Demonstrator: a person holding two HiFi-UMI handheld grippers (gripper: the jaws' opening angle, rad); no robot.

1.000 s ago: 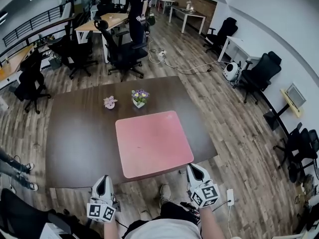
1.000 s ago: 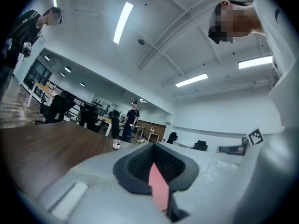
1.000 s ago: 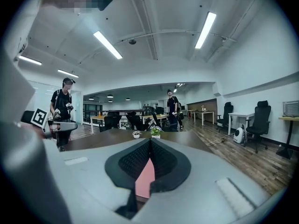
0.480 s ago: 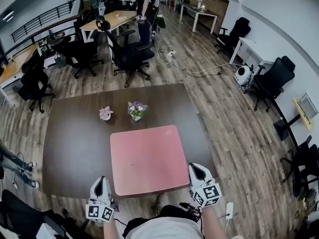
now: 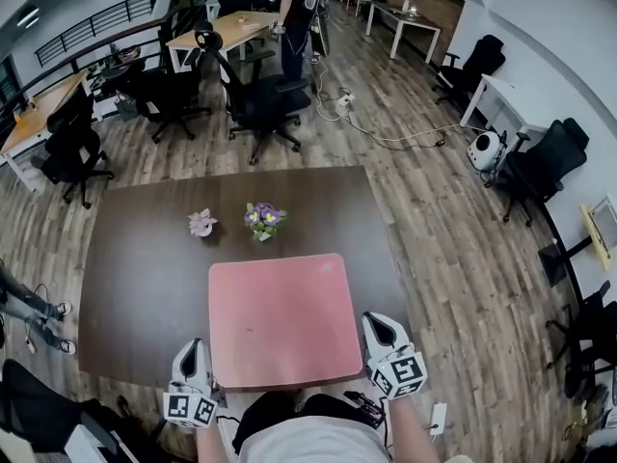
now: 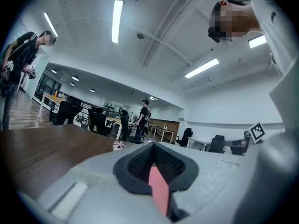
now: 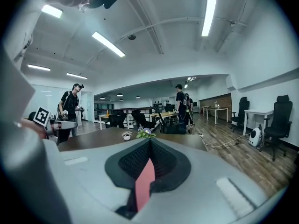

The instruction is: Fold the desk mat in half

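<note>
A pink desk mat (image 5: 280,316) lies flat on the dark brown table (image 5: 145,278), with its near edge at the table's front edge. At the mat's near left corner is my left gripper (image 5: 196,360), and a strip of the pink mat (image 6: 160,190) is pinched between its shut jaws (image 6: 153,146). My right gripper (image 5: 378,328) is at the near right corner. It is shut the same way (image 7: 149,143) on a pink strip of the mat (image 7: 144,183).
A small pot of purple flowers (image 5: 262,218) and a pink flower pot (image 5: 201,223) stand on the table just beyond the mat's far edge. Black office chairs (image 5: 260,95) and a standing person (image 5: 297,8) are beyond the table. Someone's legs (image 5: 29,307) are at the left.
The head view has shifted, so the table and mat look squarer and closer. Both grippers stay shut at the mat's near corners.
</note>
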